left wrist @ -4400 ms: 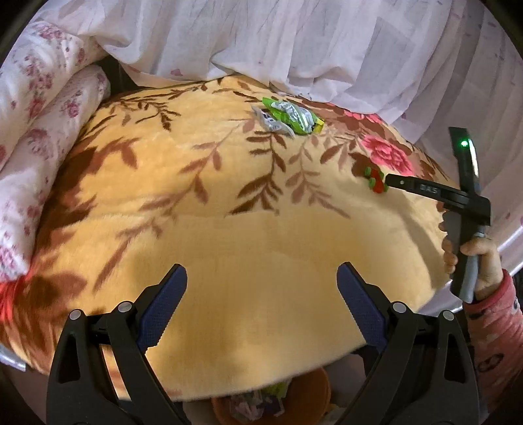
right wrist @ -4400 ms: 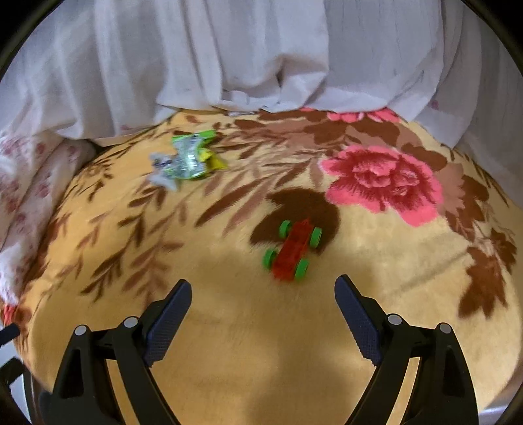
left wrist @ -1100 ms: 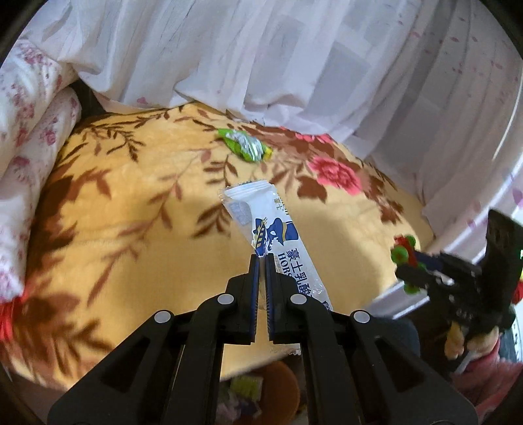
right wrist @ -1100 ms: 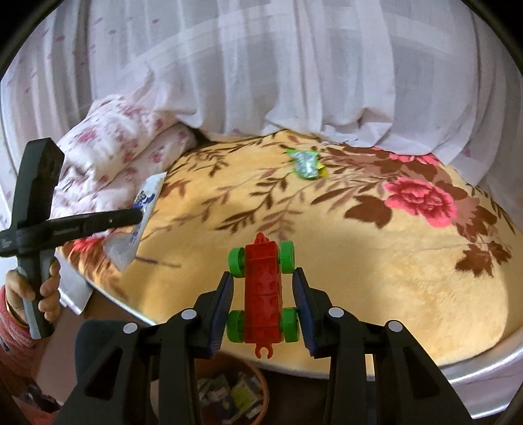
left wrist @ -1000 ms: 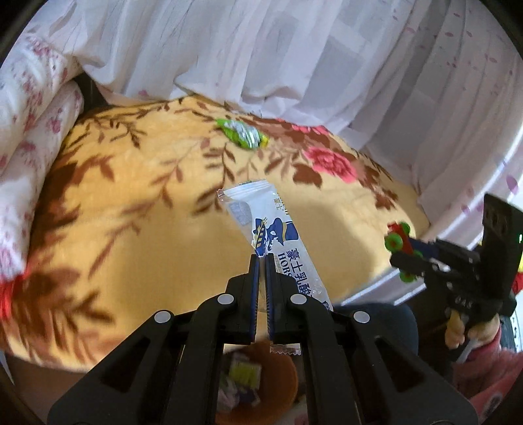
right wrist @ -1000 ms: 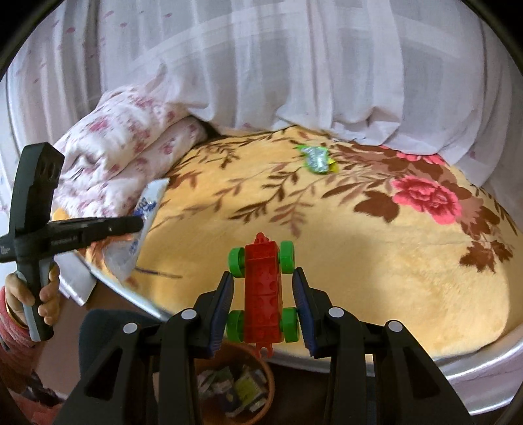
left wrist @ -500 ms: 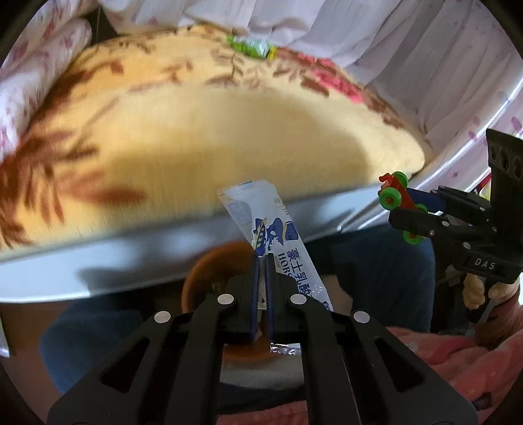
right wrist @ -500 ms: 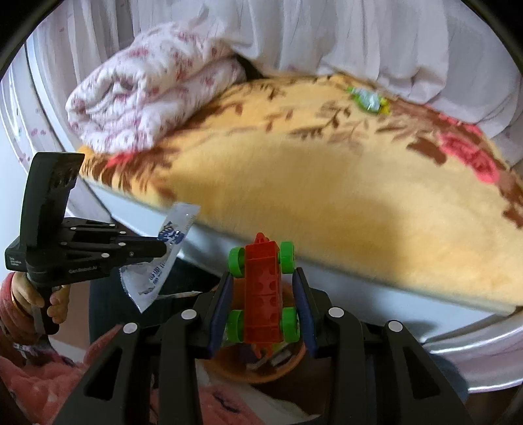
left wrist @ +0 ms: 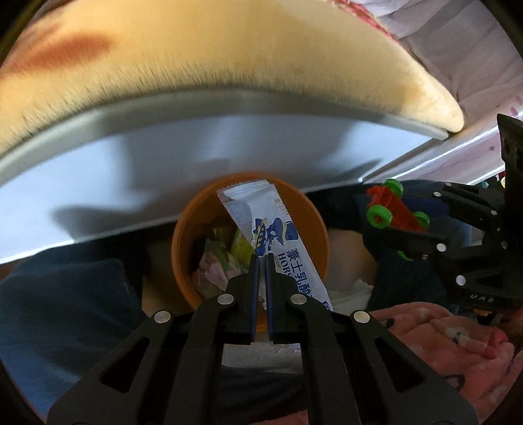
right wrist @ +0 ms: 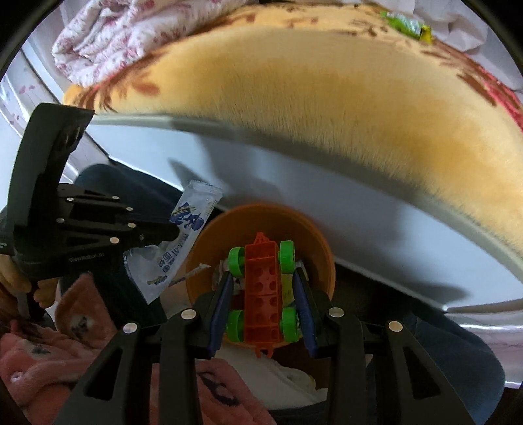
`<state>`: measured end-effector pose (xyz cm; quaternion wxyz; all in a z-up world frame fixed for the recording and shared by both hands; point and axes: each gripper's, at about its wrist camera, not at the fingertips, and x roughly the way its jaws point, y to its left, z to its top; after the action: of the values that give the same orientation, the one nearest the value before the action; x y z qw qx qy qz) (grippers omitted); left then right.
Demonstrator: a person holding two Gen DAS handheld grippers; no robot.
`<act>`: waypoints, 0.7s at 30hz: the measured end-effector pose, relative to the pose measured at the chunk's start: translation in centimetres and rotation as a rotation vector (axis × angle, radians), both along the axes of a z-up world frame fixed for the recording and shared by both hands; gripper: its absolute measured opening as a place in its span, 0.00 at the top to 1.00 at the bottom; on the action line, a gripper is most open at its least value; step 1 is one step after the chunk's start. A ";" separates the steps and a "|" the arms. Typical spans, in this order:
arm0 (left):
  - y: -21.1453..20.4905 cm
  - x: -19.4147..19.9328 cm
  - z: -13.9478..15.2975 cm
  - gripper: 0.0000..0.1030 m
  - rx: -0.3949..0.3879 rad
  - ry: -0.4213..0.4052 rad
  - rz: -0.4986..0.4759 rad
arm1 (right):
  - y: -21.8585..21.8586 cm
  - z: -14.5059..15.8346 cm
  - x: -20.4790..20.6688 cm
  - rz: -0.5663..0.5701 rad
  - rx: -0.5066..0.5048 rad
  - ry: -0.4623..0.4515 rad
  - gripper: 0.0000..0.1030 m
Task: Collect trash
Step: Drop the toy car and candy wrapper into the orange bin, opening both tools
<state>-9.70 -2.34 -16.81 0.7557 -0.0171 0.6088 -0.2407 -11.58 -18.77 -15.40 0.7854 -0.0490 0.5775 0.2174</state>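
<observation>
- Step: drop-off, judged from both grippers held over the bin (left wrist: 183, 229), the orange tub in centre frame in both views, below the bed edge.
- Left gripper (left wrist: 261, 261): jaws nearly closed, pinching the sachet (left wrist: 261, 222), a white and blue stick pack. Its free end points up across the bin mouth; its lower end hangs past the jaws.
- Right gripper (right wrist: 261, 284): jaws narrow, clamped on the sides of the toy car (right wrist: 261, 287), red brick body with green wheels. In the right view it sits over the bin opening.
- Bin already holds wrappers, pink and yellow-green, visible at lower centre of the left view.
- One green wrapper (right wrist: 405, 24) lies on the blanket (right wrist: 327, 98), top right of the right view, well apart from the bin.
- Next move, my read: open the left jaws so the sachet falls in. In the right view it looks beside the rim rather than over the opening, so shift inward first.
- Car is a toy, not obviously trash. Whether it gets dropped here I can't tell.
- Risk: the sachet is light and long, and could catch the rim and slide out onto the lap.
- After that: go back up to the bed for the green wrapper.
</observation>
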 end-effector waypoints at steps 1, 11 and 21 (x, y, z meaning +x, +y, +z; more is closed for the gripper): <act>-0.1 0.0 -0.4 0.97 0.006 0.009 -0.001 | 0.1 -0.5 0.1 0.002 0.000 0.013 0.63; -0.4 0.5 -1.5 0.35 0.091 0.032 0.038 | -0.7 -0.9 0.6 -0.030 -0.002 0.011 0.38; -0.2 0.7 -1.2 0.34 0.106 0.027 0.043 | -1.7 -0.5 0.6 -0.048 0.008 0.005 0.34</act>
<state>-8.98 -2.58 -17.98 0.7522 0.0067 0.6304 -0.1916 -10.94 -20.46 -15.90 0.7892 -0.0314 0.5794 0.2010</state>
